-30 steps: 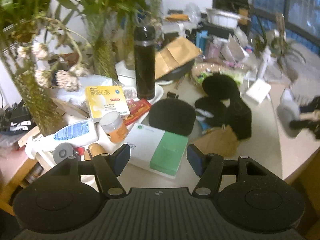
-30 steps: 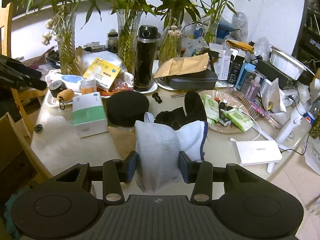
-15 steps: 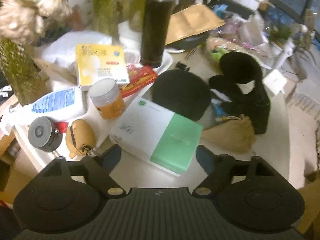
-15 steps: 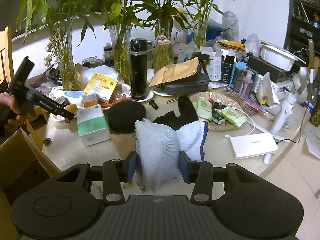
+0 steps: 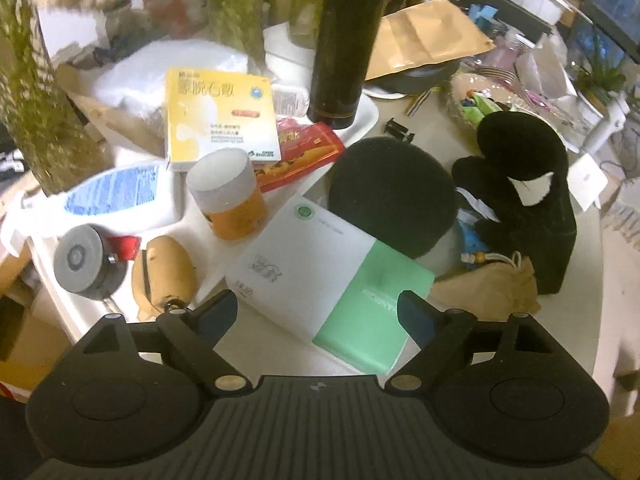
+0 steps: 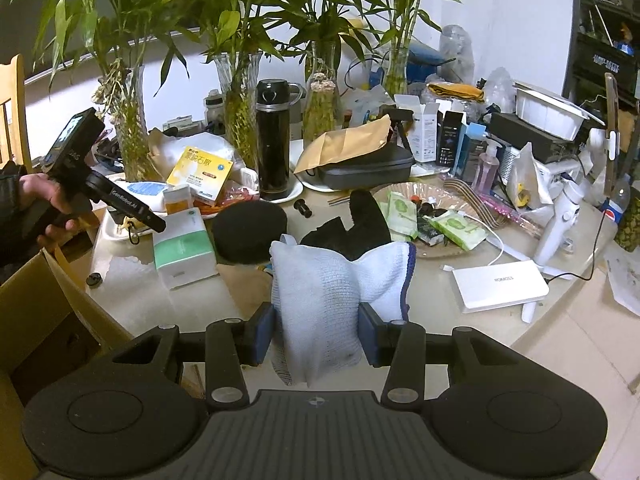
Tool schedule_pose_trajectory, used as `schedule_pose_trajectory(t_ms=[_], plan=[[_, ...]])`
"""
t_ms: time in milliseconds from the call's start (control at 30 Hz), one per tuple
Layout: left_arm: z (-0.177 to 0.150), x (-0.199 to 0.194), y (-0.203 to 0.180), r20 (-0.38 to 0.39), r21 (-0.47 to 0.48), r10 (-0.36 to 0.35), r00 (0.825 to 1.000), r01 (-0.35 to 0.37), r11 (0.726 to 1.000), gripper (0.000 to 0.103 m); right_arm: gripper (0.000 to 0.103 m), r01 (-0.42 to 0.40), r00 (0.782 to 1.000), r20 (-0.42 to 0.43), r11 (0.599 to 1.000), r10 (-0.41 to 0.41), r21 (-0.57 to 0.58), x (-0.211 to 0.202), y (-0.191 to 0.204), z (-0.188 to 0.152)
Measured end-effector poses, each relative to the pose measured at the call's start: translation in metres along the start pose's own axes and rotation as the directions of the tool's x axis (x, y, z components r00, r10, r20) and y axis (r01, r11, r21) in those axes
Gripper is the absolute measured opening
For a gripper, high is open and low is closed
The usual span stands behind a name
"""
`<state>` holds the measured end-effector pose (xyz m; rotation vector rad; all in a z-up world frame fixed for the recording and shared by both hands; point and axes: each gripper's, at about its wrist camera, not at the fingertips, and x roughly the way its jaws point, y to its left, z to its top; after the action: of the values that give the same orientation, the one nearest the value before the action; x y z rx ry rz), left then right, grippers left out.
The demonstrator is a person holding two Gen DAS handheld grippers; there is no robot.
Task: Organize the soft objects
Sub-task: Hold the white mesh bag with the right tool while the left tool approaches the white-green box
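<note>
My right gripper (image 6: 317, 334) is shut on a white knitted cloth (image 6: 336, 292) with a blue edge and holds it above the table's near edge. My left gripper (image 5: 318, 314) is open and empty, hovering over a white and green box (image 5: 332, 284). Behind the box lie a round black pad (image 5: 392, 196), black gloves (image 5: 524, 200) and a tan drawstring pouch (image 5: 492, 288). In the right wrist view the left gripper (image 6: 132, 210) is held at the far left, with the black pad (image 6: 250, 230) and the gloves (image 6: 360, 224) mid-table.
The table is crowded: a black flask (image 5: 346, 40), a yellow box (image 5: 220, 114), an orange jar (image 5: 228, 200), a white bottle (image 5: 120, 200), vases of bamboo (image 6: 240, 120). A cardboard box (image 6: 40, 320) stands at the left below the table edge. A white device (image 6: 500, 284) lies right.
My left gripper has moved forward and down over the white and green box, with the jaws wider apart. My right gripper has pulled back from the table, still holding the cloth.
</note>
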<state>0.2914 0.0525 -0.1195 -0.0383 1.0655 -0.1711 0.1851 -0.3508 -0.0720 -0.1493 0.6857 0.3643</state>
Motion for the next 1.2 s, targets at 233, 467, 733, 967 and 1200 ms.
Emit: schedule_pose_trajectory(t_ms=[233, 467, 733, 967, 1200], plan=[[0.008, 0.031, 0.013, -0.066, -0.122, -0.106, 0.992, 0.097, 0.988, 0.088, 0.048, 0.0, 1.0, 0.004, 1.0, -0.001, 0.016, 0.0, -0.003, -0.001], [0.012, 0.017, -0.016, 0.012, 0.066, 0.05, 0.999, -0.05, 0.997, 0.088, 0.048, 0.006, 1.0, 0.011, 1.0, -0.006, 0.018, -0.003, -0.003, -0.002], [0.024, 0.046, -0.024, 0.03, 0.256, 0.026, 0.999, -0.032, 0.966, 0.097, 0.048, 0.004, 1.0, 0.022, 1.0, -0.005, 0.028, -0.006, -0.007, -0.002], [0.026, 0.054, -0.008, -0.013, 0.131, -0.027, 1.0, 0.029, 0.991, 0.097, 0.048, 0.003, 1.0, 0.017, 1.0, -0.003, 0.027, -0.007, -0.006, -0.005], [0.008, 0.044, -0.015, -0.091, 0.154, -0.018, 0.996, 0.032, 0.987, 0.097, 0.048, 0.015, 1.0, 0.02, 0.999, -0.015, 0.029, -0.012, -0.01, -0.004]])
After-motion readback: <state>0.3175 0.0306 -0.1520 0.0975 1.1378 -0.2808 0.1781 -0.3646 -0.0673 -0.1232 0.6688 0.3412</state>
